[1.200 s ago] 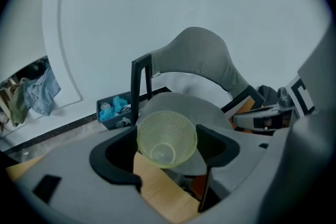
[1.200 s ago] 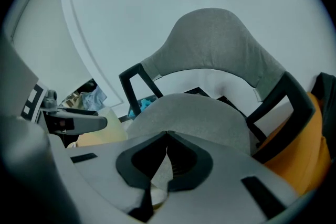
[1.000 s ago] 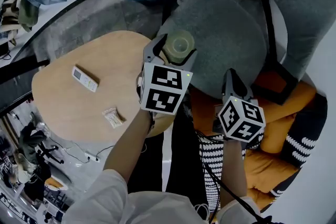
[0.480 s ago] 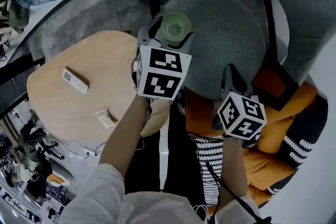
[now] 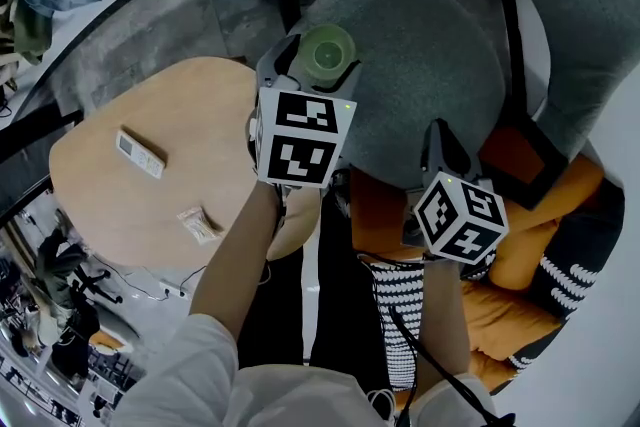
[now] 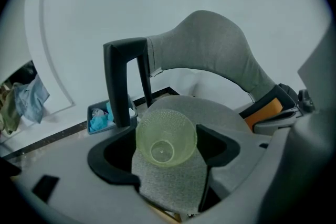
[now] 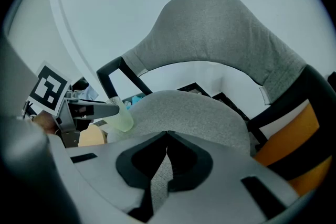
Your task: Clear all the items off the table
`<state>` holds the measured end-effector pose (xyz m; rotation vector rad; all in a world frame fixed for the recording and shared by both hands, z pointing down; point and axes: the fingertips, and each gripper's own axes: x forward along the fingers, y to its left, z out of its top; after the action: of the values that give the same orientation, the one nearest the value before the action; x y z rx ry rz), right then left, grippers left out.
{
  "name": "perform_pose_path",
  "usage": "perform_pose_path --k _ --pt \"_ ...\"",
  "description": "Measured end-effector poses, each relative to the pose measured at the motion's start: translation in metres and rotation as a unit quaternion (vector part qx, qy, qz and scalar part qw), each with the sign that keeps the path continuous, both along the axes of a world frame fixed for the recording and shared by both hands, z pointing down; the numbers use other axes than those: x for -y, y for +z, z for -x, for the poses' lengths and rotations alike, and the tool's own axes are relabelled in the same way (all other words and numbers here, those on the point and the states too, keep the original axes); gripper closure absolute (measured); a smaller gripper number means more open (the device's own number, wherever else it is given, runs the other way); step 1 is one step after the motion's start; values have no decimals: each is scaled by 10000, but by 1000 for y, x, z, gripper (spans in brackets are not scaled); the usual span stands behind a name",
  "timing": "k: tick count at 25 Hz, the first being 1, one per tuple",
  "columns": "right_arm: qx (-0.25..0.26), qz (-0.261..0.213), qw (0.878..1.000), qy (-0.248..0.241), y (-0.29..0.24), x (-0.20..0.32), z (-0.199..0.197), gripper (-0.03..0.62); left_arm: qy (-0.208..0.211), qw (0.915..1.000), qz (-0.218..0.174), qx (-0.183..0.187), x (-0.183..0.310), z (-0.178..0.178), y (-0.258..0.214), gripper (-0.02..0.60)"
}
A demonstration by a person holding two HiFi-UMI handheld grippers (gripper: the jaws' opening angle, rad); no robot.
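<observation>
Left hand-held gripper (image 5: 318,65) is clamped on a pale green see-through cup (image 6: 166,136), mouth facing that gripper's camera, held over the edge of the grey chair seat (image 5: 430,65), just past the wooden bench (image 5: 110,205). Right hand-held gripper (image 7: 167,139) has its jaws pressed together on nothing. 1 white remote (image 5: 139,153) and 1 small packet (image 5: 199,224) lie apart on the bench, their print too small to read.
</observation>
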<state>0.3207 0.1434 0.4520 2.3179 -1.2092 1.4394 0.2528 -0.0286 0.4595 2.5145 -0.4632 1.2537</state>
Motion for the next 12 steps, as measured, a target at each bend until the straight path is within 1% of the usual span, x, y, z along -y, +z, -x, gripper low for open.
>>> perform_pose_path --k 7,12 --pt "-18 9 10000 -65 -4 2 7 569 -169 9996 133 -179 -2 4 -9 225" --pt "-41 31 9999 -115 -9 1 18 569 -277 9991 210 -240 -9 19 -19 225"
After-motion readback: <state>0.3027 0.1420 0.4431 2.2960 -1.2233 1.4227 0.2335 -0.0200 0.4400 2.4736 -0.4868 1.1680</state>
